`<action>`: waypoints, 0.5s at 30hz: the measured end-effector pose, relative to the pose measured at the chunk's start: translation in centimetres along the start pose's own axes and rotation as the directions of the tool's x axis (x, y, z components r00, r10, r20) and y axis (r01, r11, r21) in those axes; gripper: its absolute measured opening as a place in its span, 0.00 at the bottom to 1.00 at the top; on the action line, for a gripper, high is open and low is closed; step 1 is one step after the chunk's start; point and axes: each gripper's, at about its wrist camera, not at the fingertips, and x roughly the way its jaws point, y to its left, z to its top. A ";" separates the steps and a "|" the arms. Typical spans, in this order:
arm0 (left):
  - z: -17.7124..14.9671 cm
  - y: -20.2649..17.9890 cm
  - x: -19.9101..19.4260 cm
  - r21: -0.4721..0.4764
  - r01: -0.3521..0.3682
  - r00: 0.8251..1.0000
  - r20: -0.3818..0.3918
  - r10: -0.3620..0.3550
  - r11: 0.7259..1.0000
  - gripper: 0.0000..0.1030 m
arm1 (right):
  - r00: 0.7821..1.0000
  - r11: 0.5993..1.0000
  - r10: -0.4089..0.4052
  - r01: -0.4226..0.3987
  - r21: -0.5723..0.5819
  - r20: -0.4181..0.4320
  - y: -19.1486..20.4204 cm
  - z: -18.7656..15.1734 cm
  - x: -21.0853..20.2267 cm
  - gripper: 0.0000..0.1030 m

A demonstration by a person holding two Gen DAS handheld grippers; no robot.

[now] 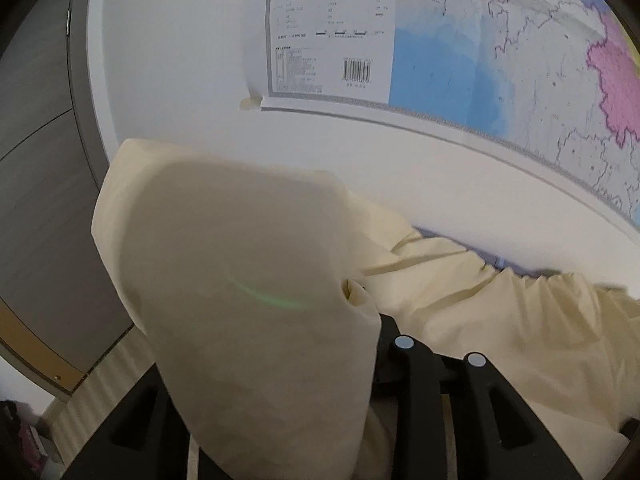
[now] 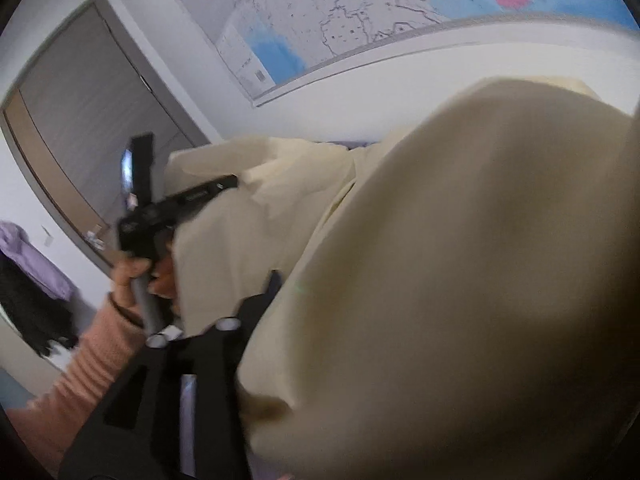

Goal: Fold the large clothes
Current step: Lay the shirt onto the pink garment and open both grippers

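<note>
A large cream garment hangs over the left finger of my left gripper and hides its tip. The cloth gathers in a small bunch beside the black right finger. More of the garment lies spread low to the right. In the right wrist view the same cream garment covers the right finger of my right gripper; only its left finger shows, against the cloth. A hand in a peach sleeve holds the left gripper, whose front end disappears into the cloth.
A wall map hangs on the white wall straight ahead. A grey door stands to the left. Purple and dark clothes hang at the far left. A strip of purple surface shows under the garment at the wall.
</note>
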 end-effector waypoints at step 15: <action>-1.8 0.4 -0.5 0.007 -0.002 1.000 -0.013 0.002 1.000 0.36 | 0.992 0.977 -0.051 0.025 0.211 0.118 -6.9 -3.5 -10.9 0.75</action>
